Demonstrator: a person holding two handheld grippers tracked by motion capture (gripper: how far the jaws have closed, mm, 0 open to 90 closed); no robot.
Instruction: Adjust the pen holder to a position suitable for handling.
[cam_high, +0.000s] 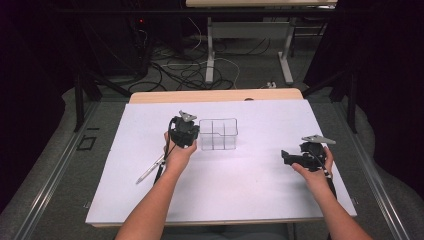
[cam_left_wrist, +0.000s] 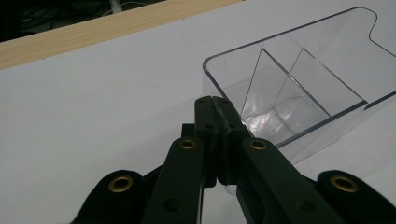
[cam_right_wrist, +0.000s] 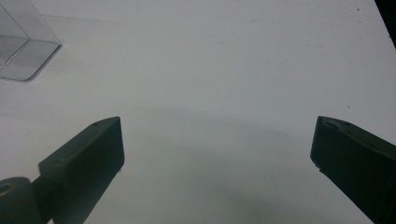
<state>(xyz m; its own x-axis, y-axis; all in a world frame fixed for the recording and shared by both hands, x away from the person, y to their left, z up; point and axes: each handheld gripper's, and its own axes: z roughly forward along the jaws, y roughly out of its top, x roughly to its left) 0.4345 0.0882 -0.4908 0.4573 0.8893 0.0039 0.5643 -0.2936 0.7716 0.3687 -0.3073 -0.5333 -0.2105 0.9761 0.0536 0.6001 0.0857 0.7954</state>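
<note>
The left hand-held gripper (cam_high: 186, 131) is pinching the left wall of the clear box (cam_high: 218, 134) — its jaws are squeezed together on the thin plastic rim. The box is sitting a little past the middle of the white surface (cam_high: 240, 200), and its little rooms look empty. To do this well, the pinch should stay firm and the box should stay flat, so it is not tipping when it is pulled or pushed.

The right hand-held gripper (cam_high: 287, 156) is waiting at the right, near the right edge, with its jaws wide and nothing in them. A pen (cam_high: 149, 171) is lying to the left, near the left arm — a slide that way could bump it. There is lots of open room in the middle and near side.
</note>
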